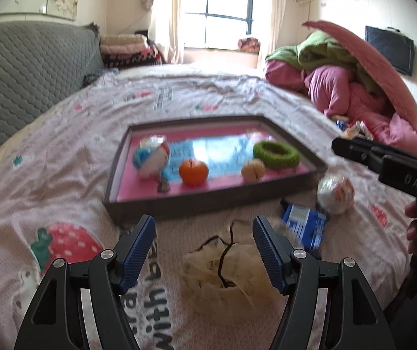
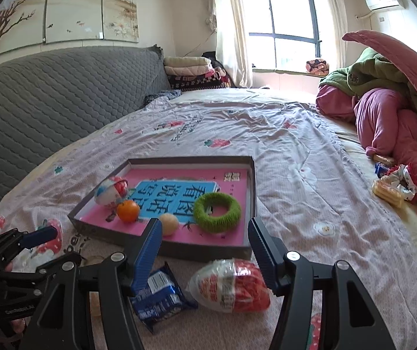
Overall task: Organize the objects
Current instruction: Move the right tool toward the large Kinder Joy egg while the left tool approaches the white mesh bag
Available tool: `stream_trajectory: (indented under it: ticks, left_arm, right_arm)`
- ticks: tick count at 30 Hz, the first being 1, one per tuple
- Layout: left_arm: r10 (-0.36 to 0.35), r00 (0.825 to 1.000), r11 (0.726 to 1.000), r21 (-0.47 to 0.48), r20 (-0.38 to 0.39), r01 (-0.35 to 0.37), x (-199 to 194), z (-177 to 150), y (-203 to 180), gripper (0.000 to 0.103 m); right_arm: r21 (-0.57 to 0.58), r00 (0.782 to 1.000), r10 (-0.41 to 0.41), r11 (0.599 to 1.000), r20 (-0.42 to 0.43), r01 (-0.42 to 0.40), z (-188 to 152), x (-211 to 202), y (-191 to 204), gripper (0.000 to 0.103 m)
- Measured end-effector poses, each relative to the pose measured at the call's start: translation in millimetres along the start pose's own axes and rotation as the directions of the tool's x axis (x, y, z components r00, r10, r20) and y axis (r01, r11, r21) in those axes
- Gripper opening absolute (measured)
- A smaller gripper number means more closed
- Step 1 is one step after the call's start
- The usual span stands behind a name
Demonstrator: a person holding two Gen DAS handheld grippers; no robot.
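A grey tray [image 1: 208, 197] [image 2: 252, 180] with a pink floor lies on the bed. It holds a wrapped egg toy [image 1: 150, 160] [image 2: 111, 190], an orange [image 1: 193, 171] [image 2: 128, 210], a beige ball [image 1: 253, 169] [image 2: 169, 224] and a green ring [image 1: 276, 153] [image 2: 217, 208]. My left gripper [image 1: 204, 249] is open over a cracked beige object [image 1: 226, 268] on the sheet. My right gripper [image 2: 204, 250] is open just above a red-and-white wrapped egg [image 2: 230, 285] [image 1: 335, 194], next to a blue snack packet [image 2: 157, 296] [image 1: 306, 223].
A grey quilted headboard [image 2: 48, 102] runs along the left. Pink and green bedding [image 2: 389, 110] is piled at the right, with small snacks and a scrunchie [image 2: 395, 185] beside it. Folded blankets [image 2: 192, 73] are stacked near the window.
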State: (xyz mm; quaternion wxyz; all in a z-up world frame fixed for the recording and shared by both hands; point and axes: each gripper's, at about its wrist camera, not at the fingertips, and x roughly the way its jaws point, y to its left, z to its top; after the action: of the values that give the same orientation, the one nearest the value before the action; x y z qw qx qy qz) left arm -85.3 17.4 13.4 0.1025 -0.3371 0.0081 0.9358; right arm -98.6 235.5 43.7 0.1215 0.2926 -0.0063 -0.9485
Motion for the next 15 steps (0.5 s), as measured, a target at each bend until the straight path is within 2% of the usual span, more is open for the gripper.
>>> stream_trajectory:
  ticks: [8,15]
  left_arm:
    - [-0.026,0.997,0.999,-0.03,-0.071,0.024,6,-14,7,0.071]
    - [-0.034,0.991,0.998,-0.064,-0.129,0.026,13,-25,15,0.073]
  right_arm:
    - [-0.005,0.999,-0.012,1.0,-0.049,0.012,-14,-2,0,0.061]
    - [0.009,0.987,-0.05,0.999,-0.154,0.052,-28,13,-10,0.061]
